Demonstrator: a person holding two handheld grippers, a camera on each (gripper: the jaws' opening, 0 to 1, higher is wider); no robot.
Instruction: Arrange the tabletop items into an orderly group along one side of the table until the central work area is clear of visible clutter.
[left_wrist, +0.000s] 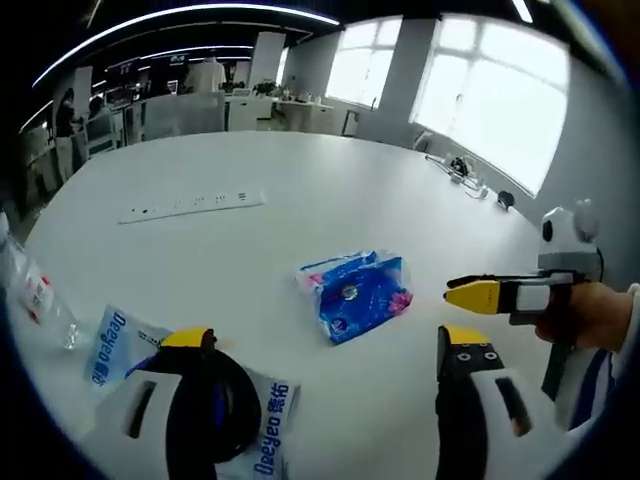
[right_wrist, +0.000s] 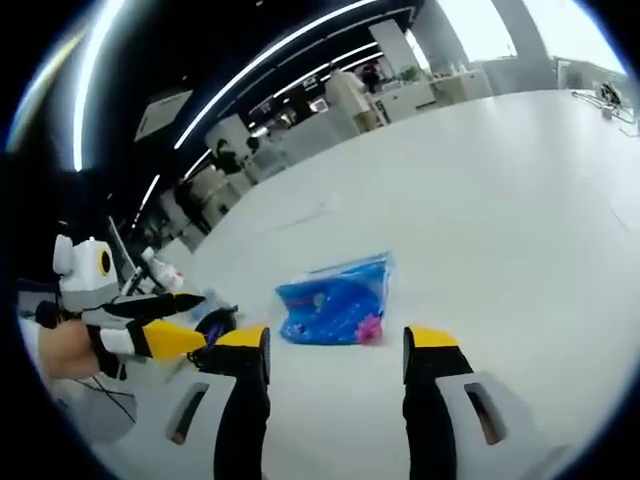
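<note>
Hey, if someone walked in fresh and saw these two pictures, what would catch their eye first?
Probably the bright blue tissue pack, lying alone mid-table on the big white table. Next, the yellow-tipped jaws: the left gripper open above a white Deeyeo packet, and the right gripper reaching in from the side. A white power strip lies farther back.

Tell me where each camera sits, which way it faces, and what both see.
Left gripper view: rides the left tool, looking across the white table at a blue tissue pack, a power strip and windows; the person's hand holds the right tool.
Right gripper view: rides the right tool, looking over the tissue pack toward the office; the left tool enters at left.
Shared: tissue pack, table, each other's tool.
</note>
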